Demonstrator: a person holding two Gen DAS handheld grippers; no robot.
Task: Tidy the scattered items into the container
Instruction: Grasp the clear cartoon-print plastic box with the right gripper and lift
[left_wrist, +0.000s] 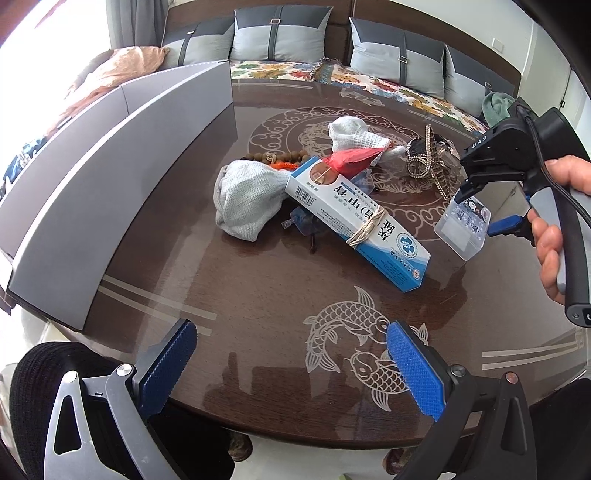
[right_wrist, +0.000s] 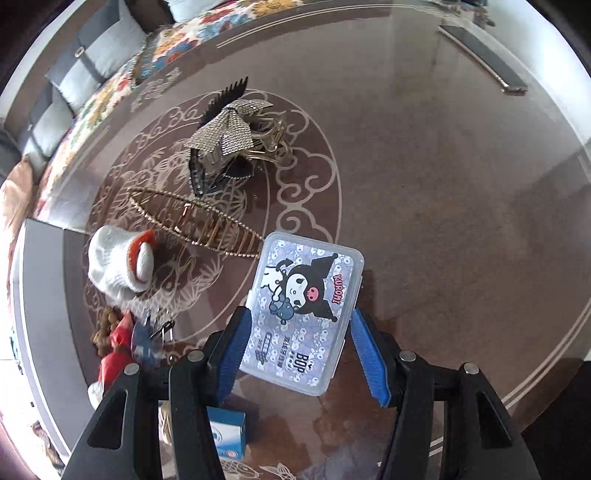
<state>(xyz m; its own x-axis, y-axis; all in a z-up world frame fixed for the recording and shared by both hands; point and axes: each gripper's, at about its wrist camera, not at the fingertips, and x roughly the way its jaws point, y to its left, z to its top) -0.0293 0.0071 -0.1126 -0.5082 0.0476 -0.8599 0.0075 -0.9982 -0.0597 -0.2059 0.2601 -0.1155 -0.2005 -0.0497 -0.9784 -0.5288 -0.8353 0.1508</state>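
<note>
My right gripper (right_wrist: 299, 345) is shut on a clear plastic Kuromi box (right_wrist: 304, 310) and holds it above the table; the box also shows in the left wrist view (left_wrist: 463, 225). My left gripper (left_wrist: 291, 365) is open and empty near the table's front edge. The grey container (left_wrist: 110, 177) stands at the left. Scattered in the middle lie a blue-white medicine box (left_wrist: 354, 221), a grey sock (left_wrist: 247, 203), a white sock (left_wrist: 354, 138), a red item (left_wrist: 351, 158), brown beads (left_wrist: 280, 158) and rhinestone hair clips (right_wrist: 229, 136).
The round dark table (left_wrist: 258, 295) has a glass top with fish patterns. A sofa with grey cushions (left_wrist: 280, 37) runs behind it. A long rhinestone barrette (right_wrist: 195, 225) lies beside the white sock. A dark flat object (right_wrist: 484, 59) lies at the far edge in the right wrist view.
</note>
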